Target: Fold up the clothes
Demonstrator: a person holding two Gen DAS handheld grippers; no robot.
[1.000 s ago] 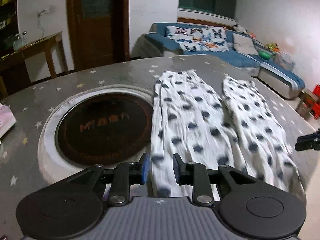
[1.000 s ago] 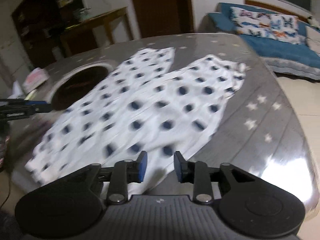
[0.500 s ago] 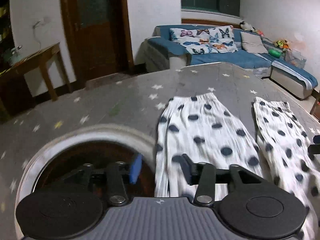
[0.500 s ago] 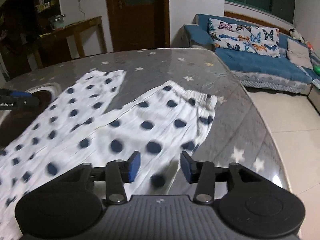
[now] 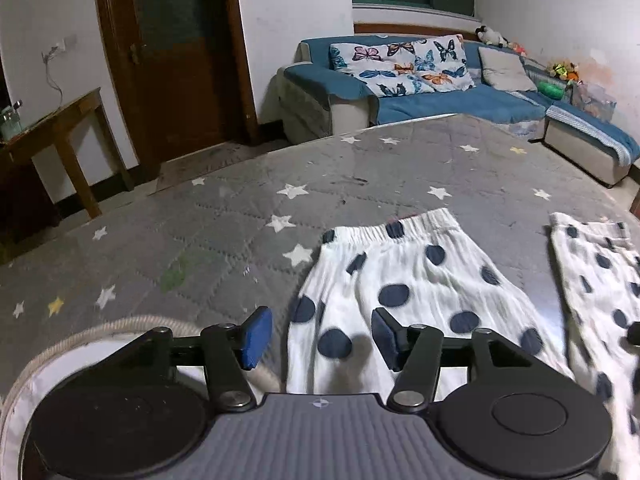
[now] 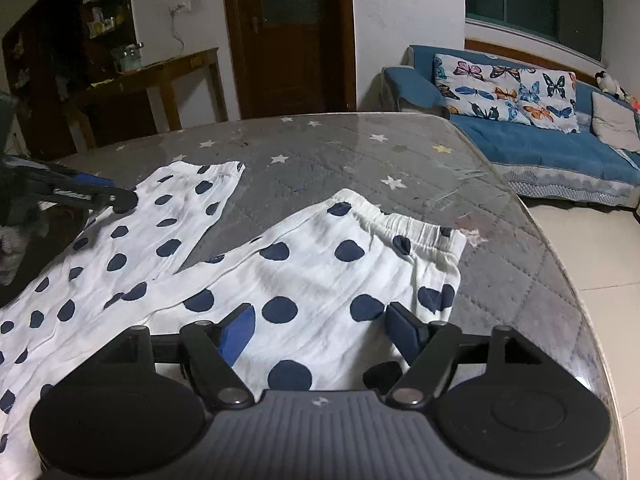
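White trousers with dark blue dots [image 6: 304,280] lie flat on the grey star-patterned table [image 5: 360,168], legs spread apart with elastic cuffs at the far ends. My left gripper [image 5: 322,338] is open and empty, low over the left leg [image 5: 404,280] near its left edge. It also shows in the right wrist view [image 6: 80,194]. My right gripper [image 6: 320,330] is open and empty, low over the right leg near its cuff [image 6: 404,220]. The right leg shows at the right edge of the left wrist view [image 5: 596,272].
A round white-rimmed inset [image 5: 80,344] sits in the table at the left. The table's right edge [image 6: 568,280] drops to a tiled floor. A blue sofa [image 5: 440,92], a wooden door [image 5: 176,60] and a wooden side table [image 5: 52,132] stand beyond.
Both grippers have moved forward along the trouser legs towards the cuffs and have opened wider. The trousers have not moved.
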